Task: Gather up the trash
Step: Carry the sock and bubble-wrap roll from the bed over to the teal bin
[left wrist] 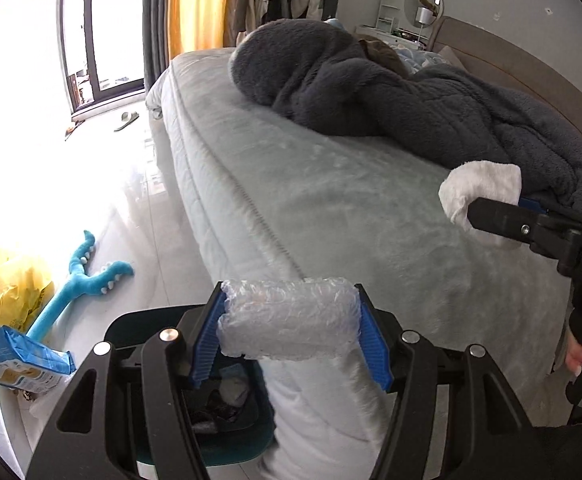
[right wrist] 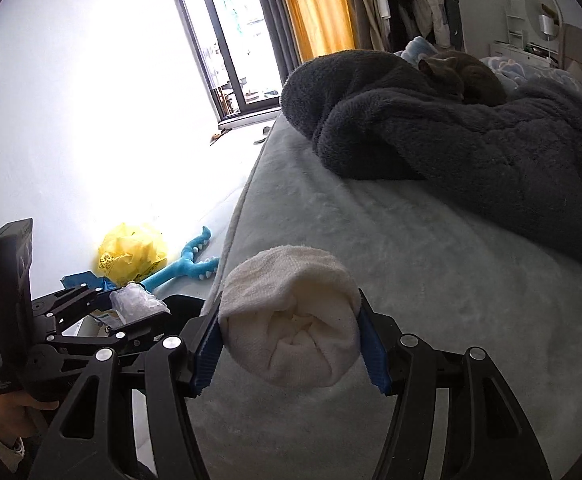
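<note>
Gripping a crumpled roll of clear bubble wrap at the bottom centre of its view, the left tongs angle down over a dark bin beside the bed. The right tongs clamp a rolled white cloth wad above the pale grey-green bed. Farther off lie a dark grey fleece blanket, a yellow plastic bag at lower left, and orange curtains at top.

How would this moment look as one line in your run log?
left hand-held gripper: holds bubble wrap | right hand-held gripper: holds white cloth | trash bin: below left
</note>
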